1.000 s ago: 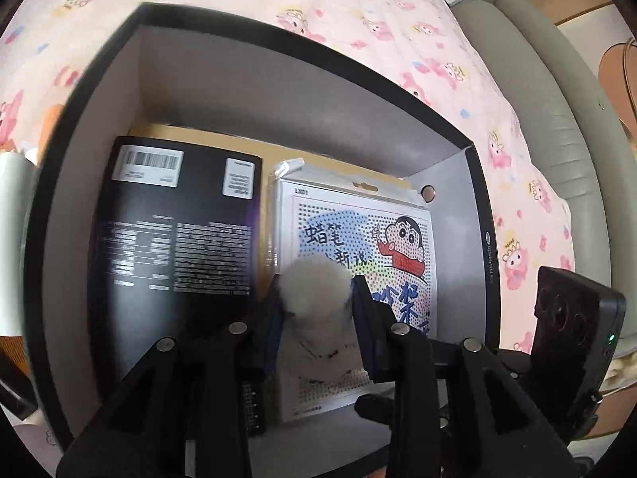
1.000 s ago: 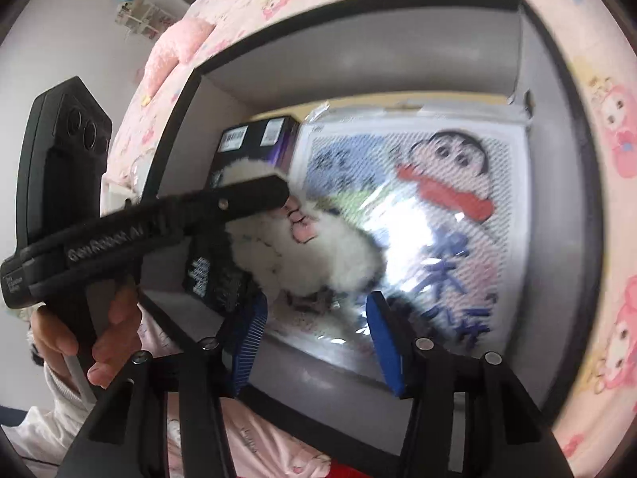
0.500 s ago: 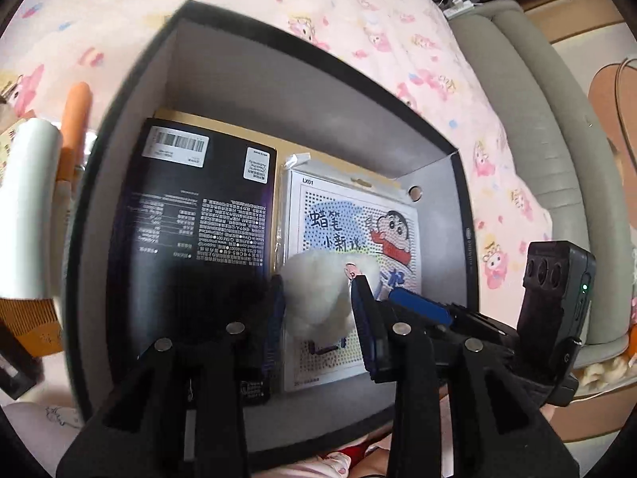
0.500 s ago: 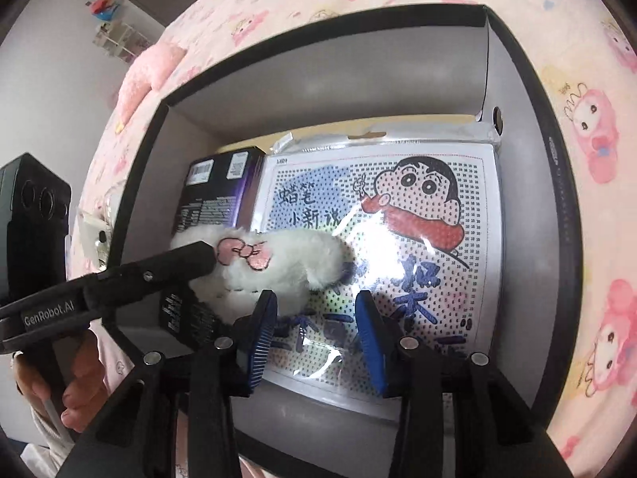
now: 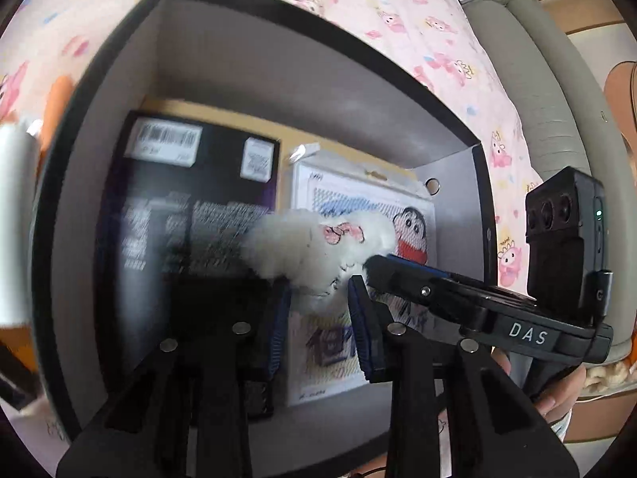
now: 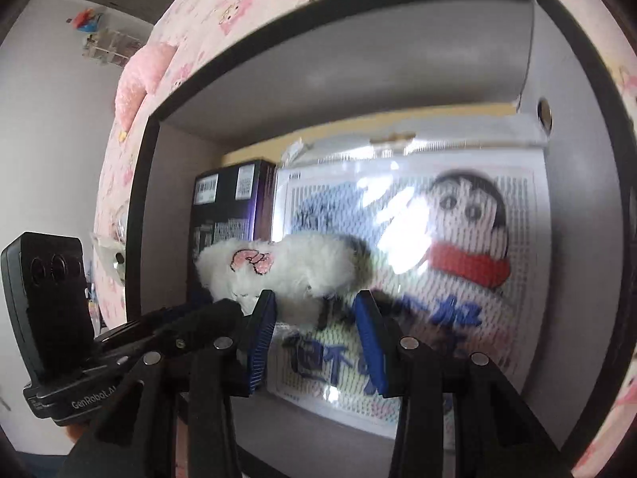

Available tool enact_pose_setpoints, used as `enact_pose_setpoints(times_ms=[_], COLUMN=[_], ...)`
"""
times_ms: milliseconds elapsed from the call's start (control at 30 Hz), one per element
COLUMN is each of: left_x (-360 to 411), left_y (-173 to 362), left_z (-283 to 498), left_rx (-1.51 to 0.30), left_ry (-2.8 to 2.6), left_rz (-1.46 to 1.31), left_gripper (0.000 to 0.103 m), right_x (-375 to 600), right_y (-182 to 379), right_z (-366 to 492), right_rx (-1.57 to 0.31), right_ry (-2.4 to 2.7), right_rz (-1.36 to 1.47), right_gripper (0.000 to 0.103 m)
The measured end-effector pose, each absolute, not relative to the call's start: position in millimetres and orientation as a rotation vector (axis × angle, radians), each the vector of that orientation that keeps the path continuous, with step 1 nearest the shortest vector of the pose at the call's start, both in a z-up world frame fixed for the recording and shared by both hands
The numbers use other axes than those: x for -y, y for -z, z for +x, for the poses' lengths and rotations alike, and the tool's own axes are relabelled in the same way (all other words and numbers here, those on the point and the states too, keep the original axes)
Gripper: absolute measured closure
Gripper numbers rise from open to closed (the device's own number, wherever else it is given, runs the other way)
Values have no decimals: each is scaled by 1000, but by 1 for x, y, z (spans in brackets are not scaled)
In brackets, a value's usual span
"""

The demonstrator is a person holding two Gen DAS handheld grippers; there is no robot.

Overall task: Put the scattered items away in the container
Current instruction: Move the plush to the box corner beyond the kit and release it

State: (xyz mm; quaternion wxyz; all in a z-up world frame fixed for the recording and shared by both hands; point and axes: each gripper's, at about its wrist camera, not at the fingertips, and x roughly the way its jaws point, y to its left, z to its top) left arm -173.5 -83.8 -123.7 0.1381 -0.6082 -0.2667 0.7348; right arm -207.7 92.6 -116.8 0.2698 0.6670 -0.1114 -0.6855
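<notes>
Left wrist view: left hand-held gripper (image 5: 318,310), jaws closing on the white plush toy (image 5: 318,255) at frame centre; right hand-held gripper (image 6: 314,330) apart, empty. A weak pinch on fluff could slip, dropping it outside the box (image 5: 239,47).

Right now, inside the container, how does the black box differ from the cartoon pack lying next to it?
The black box is dark, with white barcode labels and small print; the cartoon pack is white with a colourful cartoon boy. The black box looks matte, while the cartoon pack is wrapped in glossy, reflective plastic. The black box lies on the left, the cartoon pack on the right. Both lie flat in the container, side by side.
</notes>
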Motion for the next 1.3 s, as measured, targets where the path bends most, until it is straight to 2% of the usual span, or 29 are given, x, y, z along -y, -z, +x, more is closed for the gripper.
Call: enact_pose_setpoints(times_ms=[67,100,200,333,467,767,1000,1133,1300], left_x=[77,71,56,51,70,69,26,29,42], left_y=[122,121,126,126,115,134,150,144,143], left_z=[-187,-195,-221,-247,-242,-255,-285,-277,-273], left_rx=[753,741,685,644,755,753,742,820,826], left_ry=[-2115,-2108,-2115,-2174,-2266,-2300,-2141,-2183,-2254], left_rz=[-1757,-1748,-1762,-1752,-1626,-1734,-1700,-1610,-1602], left_gripper=[76,76,76,76,76,76,76,77,80], right_x=[-91,-92,-90,-104,-114,-88,-87,-84,-85], right_y=[110,104,90,93,92,105,98,95,101], right_z=[-219,-224,-239,-254,-255,-268,-262,-259,-262], right_rx=[325,325,291,346,370,160,55,-28,-4], right_ry=[1862,1889,2026,2146,2171,2286,2343,2365,2318], right_rz=[1776,1756,1659,1624,1561,1557,1528,1495,1517], right_gripper=[76,77,78,77,78,78,78,78,78])
